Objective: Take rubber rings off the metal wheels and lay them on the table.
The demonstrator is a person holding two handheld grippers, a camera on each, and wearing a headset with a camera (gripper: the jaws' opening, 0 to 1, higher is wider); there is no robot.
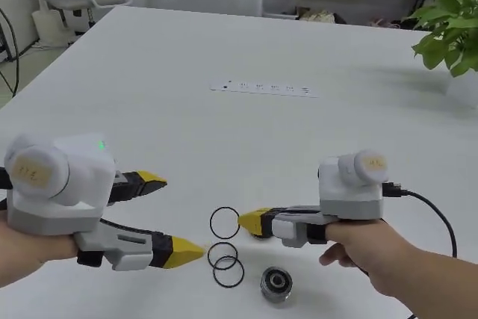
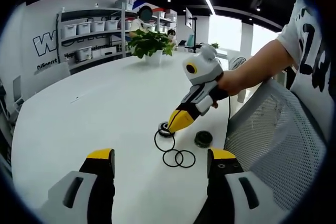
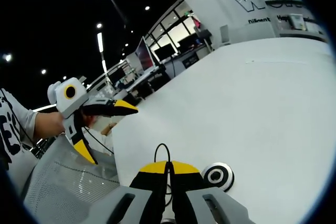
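Right gripper (image 1: 243, 222) lower centre, jaws pinched on rubber ring (image 1: 210, 223); left gripper (image 1: 179, 214) lower left, jaws wide apart; two loose rings (image 1: 224, 263), metal wheel (image 1: 276, 283) bottom centre.

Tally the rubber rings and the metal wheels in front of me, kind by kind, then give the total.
rubber rings: 3
metal wheels: 2
Total: 5
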